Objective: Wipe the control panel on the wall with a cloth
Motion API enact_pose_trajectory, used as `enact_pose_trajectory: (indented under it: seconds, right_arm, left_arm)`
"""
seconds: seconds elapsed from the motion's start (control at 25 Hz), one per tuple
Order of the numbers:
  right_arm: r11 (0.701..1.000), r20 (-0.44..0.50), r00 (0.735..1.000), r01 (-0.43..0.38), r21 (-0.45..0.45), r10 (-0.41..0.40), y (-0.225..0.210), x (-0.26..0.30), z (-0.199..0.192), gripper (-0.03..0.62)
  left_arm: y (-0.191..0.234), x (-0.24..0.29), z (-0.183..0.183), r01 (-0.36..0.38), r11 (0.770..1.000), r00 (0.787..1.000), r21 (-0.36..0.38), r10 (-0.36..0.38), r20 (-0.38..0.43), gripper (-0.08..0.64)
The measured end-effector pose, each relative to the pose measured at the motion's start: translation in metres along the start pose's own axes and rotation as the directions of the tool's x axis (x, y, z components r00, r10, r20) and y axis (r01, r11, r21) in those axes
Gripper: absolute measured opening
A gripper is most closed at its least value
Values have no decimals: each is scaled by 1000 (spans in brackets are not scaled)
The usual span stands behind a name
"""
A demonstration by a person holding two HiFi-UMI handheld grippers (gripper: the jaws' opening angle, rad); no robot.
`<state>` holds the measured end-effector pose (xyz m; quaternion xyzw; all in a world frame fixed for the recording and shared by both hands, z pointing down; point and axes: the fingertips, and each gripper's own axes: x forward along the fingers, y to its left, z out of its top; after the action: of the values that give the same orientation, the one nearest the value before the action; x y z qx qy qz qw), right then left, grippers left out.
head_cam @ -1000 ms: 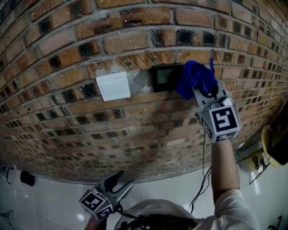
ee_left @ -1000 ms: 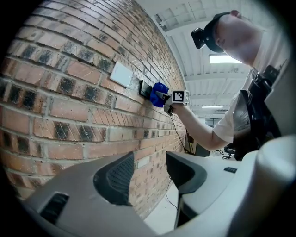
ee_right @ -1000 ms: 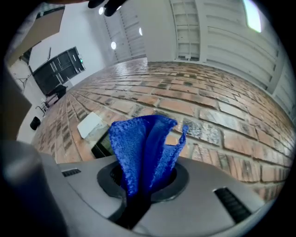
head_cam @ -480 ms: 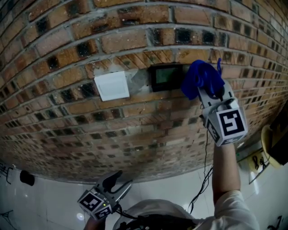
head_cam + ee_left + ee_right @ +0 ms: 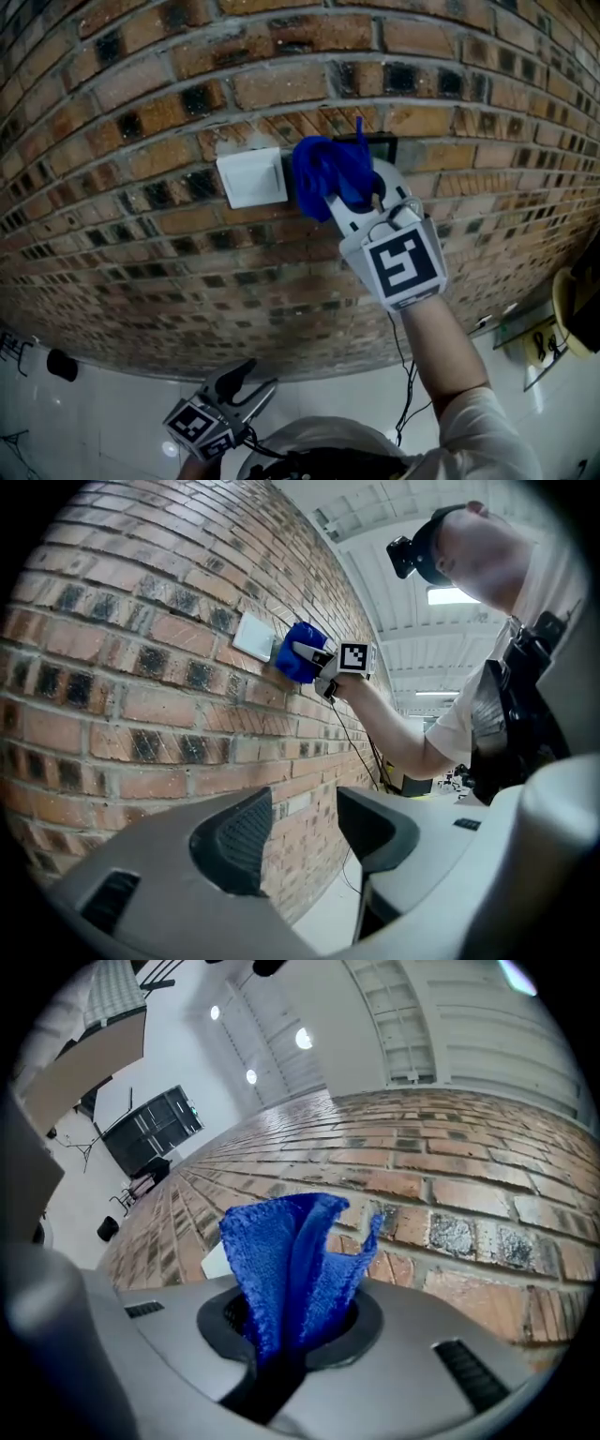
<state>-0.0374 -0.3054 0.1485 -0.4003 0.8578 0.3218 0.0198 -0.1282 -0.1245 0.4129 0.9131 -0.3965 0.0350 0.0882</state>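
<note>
A bunched blue cloth [image 5: 328, 173] is pressed against the brick wall [image 5: 141, 234], and my right gripper [image 5: 361, 197] is shut on it. The cloth covers most of the dark control panel [image 5: 382, 145]; only its right edge shows. In the right gripper view the blue cloth [image 5: 295, 1260] sticks up from between the jaws. The left gripper view shows the cloth [image 5: 298, 653] on the wall from the side. My left gripper [image 5: 251, 380] hangs low near my body, open and empty, its pads [image 5: 239, 841] apart.
A white switch plate [image 5: 251, 178] sits on the wall just left of the cloth. A cable [image 5: 405, 375] hangs down the wall below my right arm. White tiled floor [image 5: 94, 422] lies beneath. A yellow object [image 5: 572, 309] is at the far right.
My right gripper has swept the cloth leftward, from the panel's right side across its face to beside the white switch plate. The left gripper has stayed put.
</note>
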Motion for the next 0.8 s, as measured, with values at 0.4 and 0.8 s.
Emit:
enact_pose_trajectory:
  seconds: [0.4,0.8]
  right_arm:
    - [994,-31,994,109,-2,-109,-50,-38,-14,90]
    - [970,-120,963,239,-35,-242,-131,-84,-62,91]
  left_arm:
    - [-2,16,-5,28,999,999,16,-28,-23,206]
    - [-22,55,0,73,997,996,10,-73,-44,206]
